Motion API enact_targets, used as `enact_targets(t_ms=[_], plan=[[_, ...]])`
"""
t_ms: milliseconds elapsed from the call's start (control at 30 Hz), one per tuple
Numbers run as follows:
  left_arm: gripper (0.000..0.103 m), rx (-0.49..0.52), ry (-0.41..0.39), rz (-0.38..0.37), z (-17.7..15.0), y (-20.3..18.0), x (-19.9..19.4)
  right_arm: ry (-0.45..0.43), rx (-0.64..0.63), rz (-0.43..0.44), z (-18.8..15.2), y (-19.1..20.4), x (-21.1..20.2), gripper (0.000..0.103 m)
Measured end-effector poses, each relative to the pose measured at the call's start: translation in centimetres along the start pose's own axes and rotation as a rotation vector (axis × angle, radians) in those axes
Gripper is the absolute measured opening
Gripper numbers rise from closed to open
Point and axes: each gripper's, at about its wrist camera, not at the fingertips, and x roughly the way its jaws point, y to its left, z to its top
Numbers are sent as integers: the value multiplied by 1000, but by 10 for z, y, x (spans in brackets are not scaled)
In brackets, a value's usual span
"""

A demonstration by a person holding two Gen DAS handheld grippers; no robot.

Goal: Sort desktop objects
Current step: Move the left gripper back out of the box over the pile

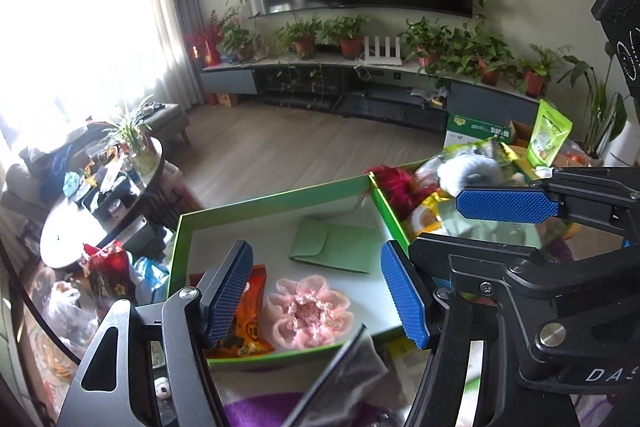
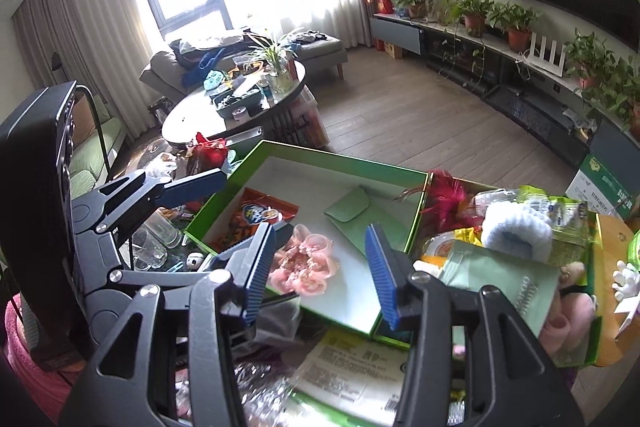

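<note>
Tongs on both sides, left tongs and right tongs, are hanging released and empty above the green box, where the pink fabric flower is lying directly beneath them

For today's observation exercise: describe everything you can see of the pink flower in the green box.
The pink flower looks like soft, gauzy fabric: pale layered petals around a darker, beaded-looking centre. It lies flat, face up, on the white floor of the green box, near the front wall, beside an orange snack packet. Nothing grips it.
</note>
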Motion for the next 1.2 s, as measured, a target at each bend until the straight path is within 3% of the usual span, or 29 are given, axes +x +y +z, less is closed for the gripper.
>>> enact_targets(t_ms=[800, 1200], plan=[[67, 45, -56, -12, -40, -40, -84, -42, -40, 16, -58, 26, -79, 47], [67, 44, -103, -2, -90, -57, -114, -63, -68, 18, -107, 46, -103, 50]])
